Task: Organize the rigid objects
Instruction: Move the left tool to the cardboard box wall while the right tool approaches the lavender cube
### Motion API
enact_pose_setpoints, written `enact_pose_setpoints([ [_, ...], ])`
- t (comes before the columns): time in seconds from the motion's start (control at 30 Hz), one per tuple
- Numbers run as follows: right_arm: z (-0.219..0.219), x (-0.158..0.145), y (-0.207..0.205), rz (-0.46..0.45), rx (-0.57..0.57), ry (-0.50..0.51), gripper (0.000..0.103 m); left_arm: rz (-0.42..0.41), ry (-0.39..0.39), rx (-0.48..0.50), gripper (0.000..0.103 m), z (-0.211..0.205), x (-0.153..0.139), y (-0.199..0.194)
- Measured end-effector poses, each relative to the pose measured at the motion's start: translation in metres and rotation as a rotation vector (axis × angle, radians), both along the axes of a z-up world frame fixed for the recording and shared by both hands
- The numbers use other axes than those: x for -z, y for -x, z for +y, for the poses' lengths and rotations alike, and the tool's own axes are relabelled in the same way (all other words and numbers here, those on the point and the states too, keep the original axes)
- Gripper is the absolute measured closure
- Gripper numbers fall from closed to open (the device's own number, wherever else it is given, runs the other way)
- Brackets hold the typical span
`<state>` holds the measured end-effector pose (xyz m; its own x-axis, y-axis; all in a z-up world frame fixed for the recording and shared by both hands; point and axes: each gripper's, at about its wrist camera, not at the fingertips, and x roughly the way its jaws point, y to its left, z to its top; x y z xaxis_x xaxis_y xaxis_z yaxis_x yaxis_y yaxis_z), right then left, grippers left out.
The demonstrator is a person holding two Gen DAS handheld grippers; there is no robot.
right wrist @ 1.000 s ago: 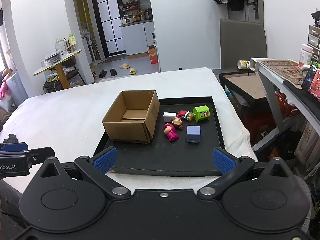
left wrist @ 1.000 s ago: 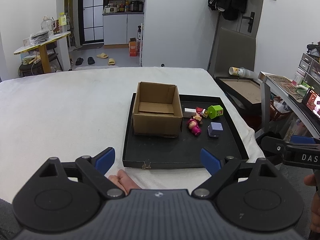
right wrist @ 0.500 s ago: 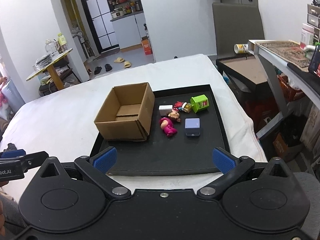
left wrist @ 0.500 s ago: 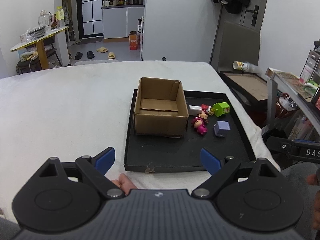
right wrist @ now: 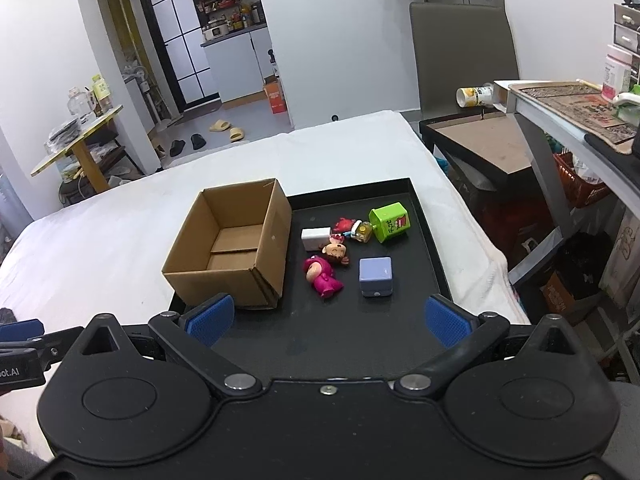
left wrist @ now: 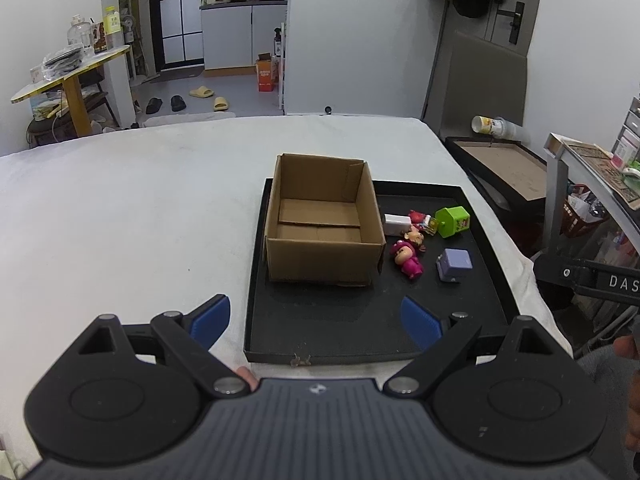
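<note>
An empty open cardboard box (left wrist: 323,220) (right wrist: 234,246) stands on the left part of a black tray (left wrist: 360,320) (right wrist: 404,320). To its right on the tray lie a pink figure (left wrist: 408,258) (right wrist: 322,276), a lilac cube (left wrist: 455,265) (right wrist: 375,276), a green block (left wrist: 452,221) (right wrist: 389,222), a white block (left wrist: 397,224) (right wrist: 316,238) and small red and brown figures (right wrist: 348,226). My left gripper (left wrist: 316,320) is open and empty above the tray's near edge. My right gripper (right wrist: 326,320) is open and empty, near the tray's front.
The tray lies on a white cloth-covered surface (left wrist: 140,208). A low black table (right wrist: 480,148) and a grey shelf (right wrist: 568,108) stand to the right. A grey chair (right wrist: 460,40) is behind. A yellow side table (left wrist: 68,76) stands far left.
Both grippers have moved forward and closer to the tray, so the box and toys look larger. The jaws stay open. Nothing on the tray has moved.
</note>
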<state>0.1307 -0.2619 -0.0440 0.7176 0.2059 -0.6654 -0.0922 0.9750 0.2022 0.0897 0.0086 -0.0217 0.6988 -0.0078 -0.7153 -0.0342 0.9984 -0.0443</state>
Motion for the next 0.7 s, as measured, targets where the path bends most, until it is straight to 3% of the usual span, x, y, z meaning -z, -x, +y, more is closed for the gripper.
enact_pose_setpoints([
  [0.7,-0.003,0.032,-0.045,0.015,0.067,0.032,0.000,0.037,0.013,-0.061,0.012,0.013,0.022,-0.051],
])
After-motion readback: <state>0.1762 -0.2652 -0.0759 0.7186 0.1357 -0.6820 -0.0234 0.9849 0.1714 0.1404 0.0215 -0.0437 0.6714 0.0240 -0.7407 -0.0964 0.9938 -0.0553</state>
